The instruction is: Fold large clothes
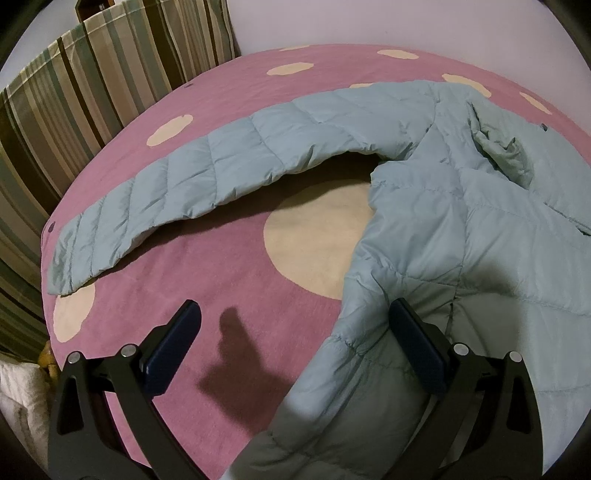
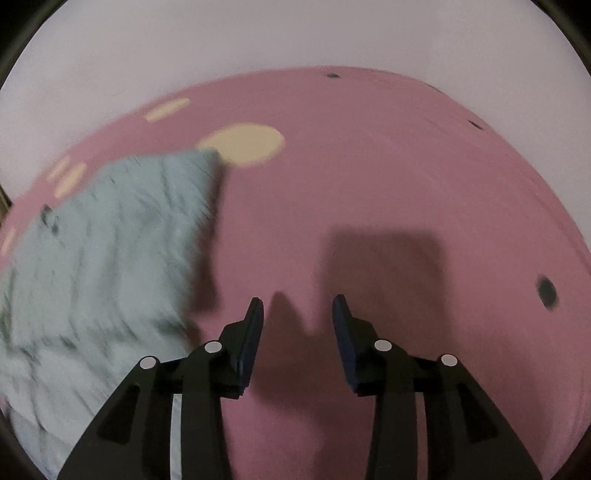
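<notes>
A pale blue quilted jacket [image 1: 480, 221] lies on a pink bed cover [image 1: 207, 266] with cream dots. One long sleeve [image 1: 184, 177] stretches out to the left. My left gripper [image 1: 295, 317] hovers wide open over the jacket's near side edge. Its right finger [image 1: 413, 339] is over the fabric and its left finger [image 1: 177, 339] over bare cover, and neither pad presses on the cloth. In the right wrist view the jacket [image 2: 103, 240] is blurred at the left. My right gripper [image 2: 298, 306] stands open above bare pink cover [image 2: 369, 184], to the right of the jacket, with nothing between its fingers.
A striped curtain [image 1: 74, 110] hangs past the bed's left edge, and a pale wall [image 1: 369, 22] stands behind the bed. White bedding [image 1: 14, 398] shows at the lower left. Small dark spots [image 2: 546, 291] mark the cover at the right.
</notes>
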`<state>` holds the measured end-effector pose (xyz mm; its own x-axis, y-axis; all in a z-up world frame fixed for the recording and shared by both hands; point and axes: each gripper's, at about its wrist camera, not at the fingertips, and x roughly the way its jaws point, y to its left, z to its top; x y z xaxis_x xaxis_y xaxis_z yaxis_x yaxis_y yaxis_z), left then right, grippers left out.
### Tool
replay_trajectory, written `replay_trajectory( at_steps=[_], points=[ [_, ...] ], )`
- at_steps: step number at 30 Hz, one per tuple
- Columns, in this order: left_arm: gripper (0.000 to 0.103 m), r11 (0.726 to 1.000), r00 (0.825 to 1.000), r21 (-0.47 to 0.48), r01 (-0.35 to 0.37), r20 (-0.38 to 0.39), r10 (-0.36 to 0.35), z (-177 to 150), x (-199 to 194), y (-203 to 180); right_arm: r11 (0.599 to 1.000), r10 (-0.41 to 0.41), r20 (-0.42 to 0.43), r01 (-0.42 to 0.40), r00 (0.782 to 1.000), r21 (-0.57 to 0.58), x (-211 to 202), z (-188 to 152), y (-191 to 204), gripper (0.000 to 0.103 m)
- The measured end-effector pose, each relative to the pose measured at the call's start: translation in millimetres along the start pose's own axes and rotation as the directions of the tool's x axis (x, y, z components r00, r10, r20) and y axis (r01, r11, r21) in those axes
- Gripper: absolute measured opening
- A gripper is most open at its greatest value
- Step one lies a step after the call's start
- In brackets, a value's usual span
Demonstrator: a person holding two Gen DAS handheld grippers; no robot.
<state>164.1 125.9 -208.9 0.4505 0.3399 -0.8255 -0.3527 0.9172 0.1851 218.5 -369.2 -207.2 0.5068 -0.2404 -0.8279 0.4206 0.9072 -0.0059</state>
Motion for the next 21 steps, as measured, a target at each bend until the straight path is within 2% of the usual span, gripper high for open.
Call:
replay_trajectory(
  at_steps=[3, 6, 9, 12, 15, 19, 20, 21],
  points=[
    [0.101, 1.0, 1.0, -0.004, 0.006, 0.001, -0.006, 0, -3, 2, 1.0, 0.004, -0.025, -0.004, 1.0, 0.015, 6, -19, -10, 0.045],
    [0.101, 1.0, 1.0, -0.02, 0.02, 0.016, -0.02, 2, -12, 11, 0.999, -0.037, 0.035, 0.038, 0.999, -0.032, 7, -28, -1, 0.053],
    [0.101, 0.997, 0.998, -0.054, 0.048, 0.052, -0.045, 3, -24, 29, 0.998, -0.061, 0.052, 0.063, 0.997, -0.031, 10, -29, 1, 0.058],
    [0.101, 0.992, 0.995, -0.106, 0.071, 0.073, -0.063, 4, -29, 57, 0.999, -0.042, 0.055, 0.043, 0.998, -0.01, 13, -25, -3, 0.06],
    [0.101, 0.979, 0.996, -0.193, 0.067, 0.063, -0.055, 2, -27, 94, 0.999, -0.045, 0.058, 0.046, 0.997, -0.01, 15, -23, -1, 0.063],
    [0.099, 0.949, 0.999, -0.316, -0.011, 0.046, 0.027, -1, -21, 158, 0.998, -0.062, 0.059, 0.062, 0.996, 0.0, 10, -31, -8, 0.069],
    [0.096, 0.938, 0.998, -0.346, -0.02, 0.044, 0.037, -2, -19, 177, 0.998, -0.055, 0.057, 0.054, 0.997, 0.008, 11, -31, -9, 0.07],
    [0.089, 0.927, 0.998, -0.373, -0.032, 0.037, 0.049, -2, -17, 191, 0.999, -0.052, 0.057, 0.051, 0.997, 0.011, 8, -34, -12, 0.07]
  ],
)
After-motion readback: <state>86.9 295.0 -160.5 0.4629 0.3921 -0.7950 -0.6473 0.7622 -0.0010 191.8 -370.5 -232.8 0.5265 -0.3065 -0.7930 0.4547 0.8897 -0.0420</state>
